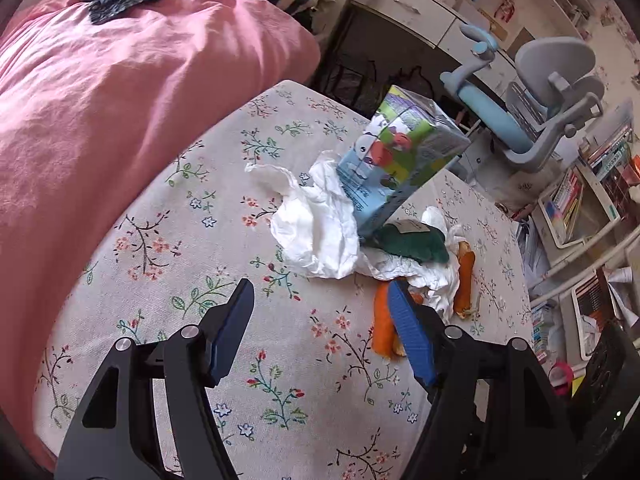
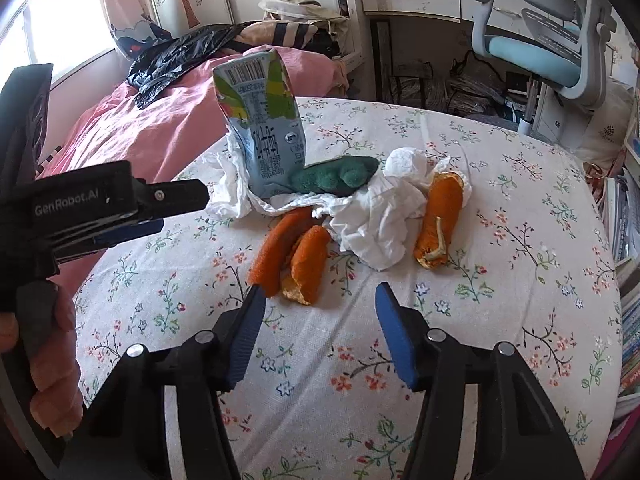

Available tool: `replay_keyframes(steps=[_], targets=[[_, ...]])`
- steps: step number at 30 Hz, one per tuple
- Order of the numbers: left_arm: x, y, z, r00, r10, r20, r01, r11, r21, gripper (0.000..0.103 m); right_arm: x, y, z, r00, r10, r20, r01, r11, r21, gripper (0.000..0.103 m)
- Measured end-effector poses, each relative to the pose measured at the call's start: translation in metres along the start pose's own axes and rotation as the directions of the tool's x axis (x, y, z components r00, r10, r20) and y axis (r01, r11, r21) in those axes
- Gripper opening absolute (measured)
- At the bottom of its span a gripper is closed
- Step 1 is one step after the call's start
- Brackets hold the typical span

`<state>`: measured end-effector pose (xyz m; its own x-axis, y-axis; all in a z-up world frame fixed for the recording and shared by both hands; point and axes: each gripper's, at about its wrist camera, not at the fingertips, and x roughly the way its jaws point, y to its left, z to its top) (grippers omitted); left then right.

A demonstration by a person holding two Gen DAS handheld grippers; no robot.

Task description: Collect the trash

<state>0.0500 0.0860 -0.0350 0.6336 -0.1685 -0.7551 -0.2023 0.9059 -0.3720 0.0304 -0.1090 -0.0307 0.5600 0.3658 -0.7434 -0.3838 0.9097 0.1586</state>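
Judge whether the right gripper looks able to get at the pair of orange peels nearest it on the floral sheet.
Probably yes. The right gripper has open, empty jaws, and the pair of orange peels lies just ahead of it on the floral sheet. Nothing covers them; the crumpled tissue sits beside them.

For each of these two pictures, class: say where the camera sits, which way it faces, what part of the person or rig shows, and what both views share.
Left wrist: rides the left gripper, looks down along its open jaws across the floral bed at the carton; only its own fingers show.
Right wrist: rides the right gripper, jaws open, faces the peels; the left gripper and a hand show at left.
Shared: carton, tissue, peels, black bag, chair.
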Motion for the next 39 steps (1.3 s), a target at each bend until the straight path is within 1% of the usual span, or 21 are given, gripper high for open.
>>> replay_keyframes(steps=[2,5,7,8,11,13,14,15,16,17,18,19,23,27,29,31,33,34,35,38,39], targets=[[0.003,0.002,-0.001,1.000,0.001,-0.011,-0.001,1.000,0.001,0.067,0.006,0.002,0.005,1.000,0.007,-0.011,-0.007,1.000,-0.002,0.046],[0.011,-0.005,0.002,1.000,0.024,-0.016,-0.024,0.999,0.030,0.067,0.017,0.000,0.010,0.999,0.012,-0.032,-0.011,1.000,0.009,0.037],[0.016,-0.009,0.005,0.999,0.037,-0.015,-0.037,0.998,0.041,0.067,0.022,-0.002,0.011,0.999,0.020,-0.048,-0.020,1.000,0.012,0.029],[0.019,-0.011,0.008,0.999,0.048,-0.014,-0.048,0.998,0.049,0.067,0.024,-0.002,0.010,0.998,0.026,-0.056,-0.025,1.000,0.015,0.021],[0.032,-0.014,0.017,0.996,0.087,-0.010,-0.086,0.994,0.069,0.067,0.019,-0.004,0.006,0.998,0.035,-0.052,-0.034,0.999,0.011,0.020],[0.040,-0.011,0.023,0.995,0.099,-0.012,-0.098,0.993,0.063,0.066,0.014,-0.005,0.002,0.998,0.037,-0.052,-0.037,0.999,0.008,0.020],[0.044,-0.008,0.025,0.997,0.081,-0.019,-0.079,0.995,0.057,0.053,0.010,-0.007,-0.002,0.998,0.036,-0.052,-0.036,0.999,0.008,0.020],[0.048,-0.005,0.027,0.998,0.060,-0.036,-0.058,0.997,0.058,0.044,0.007,-0.009,-0.003,0.998,0.036,-0.053,-0.035,0.999,0.009,0.020],[0.051,-0.003,0.027,0.998,0.037,-0.051,-0.034,0.998,0.060,0.030,0.003,-0.011,-0.006,0.998,0.034,-0.054,-0.033,0.999,0.010,0.020],[0.051,0.001,0.027,0.998,0.018,-0.055,-0.015,0.999,0.052,0.022,-0.001,-0.014,-0.010,0.998,0.031,-0.055,-0.031,0.999,0.012,0.020],[0.048,0.004,0.026,0.999,0.003,-0.054,-0.001,0.999,0.042,0.019,-0.006,-0.017,-0.013,0.998,0.028,-0.056,-0.027,1.000,0.014,0.020],[0.045,0.008,0.025,0.998,-0.016,-0.054,0.017,0.999,0.030,0.012,-0.011,-0.021,-0.019,0.998,0.025,-0.057,-0.024,1.000,0.019,0.020],[0.019,0.022,0.014,0.996,-0.072,-0.047,0.073,0.997,0.005,0.003,-0.030,-0.031,-0.033,0.998,0.009,-0.060,-0.007,0.999,0.034,0.020],[-0.008,0.030,0.003,0.993,-0.115,-0.017,0.115,0.993,-0.002,0.001,-0.042,-0.039,-0.040,0.998,-0.006,-0.056,0.009,0.999,0.045,0.020],[-0.015,0.030,-0.003,0.994,-0.105,-0.010,0.105,0.994,0.013,0.001,-0.046,-0.039,-0.043,0.998,-0.014,-0.055,0.016,0.999,0.042,0.020],[-0.010,0.028,-0.005,0.997,-0.076,-0.016,0.077,0.997,0.026,0.003,-0.046,-0.040,-0.045,0.998,-0.019,-0.058,0.021,0.999,0.040,0.020],[0.001,0.024,-0.002,0.999,-0.042,-0.019,0.042,0.998,0.038,0.021,-0.045,-0.043,-0.049,0.998,-0.017,-0.063,0.019,0.999,0.044,0.020],[0.006,0.021,0.000,0.999,-0.034,-0.014,0.035,0.999,0.037,0.037,-0.044,-0.044,-0.050,0.998,-0.016,-0.064,0.019,0.999,0.047,0.020],[0.009,0.017,0.002,1.000,-0.024,0.000,0.024,0.999,0.033,0.052,-0.043,-0.044,-0.052,0.998,-0.014,-0.062,0.017,0.999,0.049,0.021],[0.024,0.000,0.011,0.999,0.027,0.028,-0.029,0.998,0.061,0.067,-0.044,-0.046,-0.053,0.998,-0.012,-0.054,0.014,0.999,0.040,0.021],[0.029,-0.007,0.013,0.998,0.048,0.030,-0.050,0.996,0.079,0.069,-0.044,-0.046,-0.053,0.999,-0.013,-0.052,0.015,0.999,0.035,0.021]])
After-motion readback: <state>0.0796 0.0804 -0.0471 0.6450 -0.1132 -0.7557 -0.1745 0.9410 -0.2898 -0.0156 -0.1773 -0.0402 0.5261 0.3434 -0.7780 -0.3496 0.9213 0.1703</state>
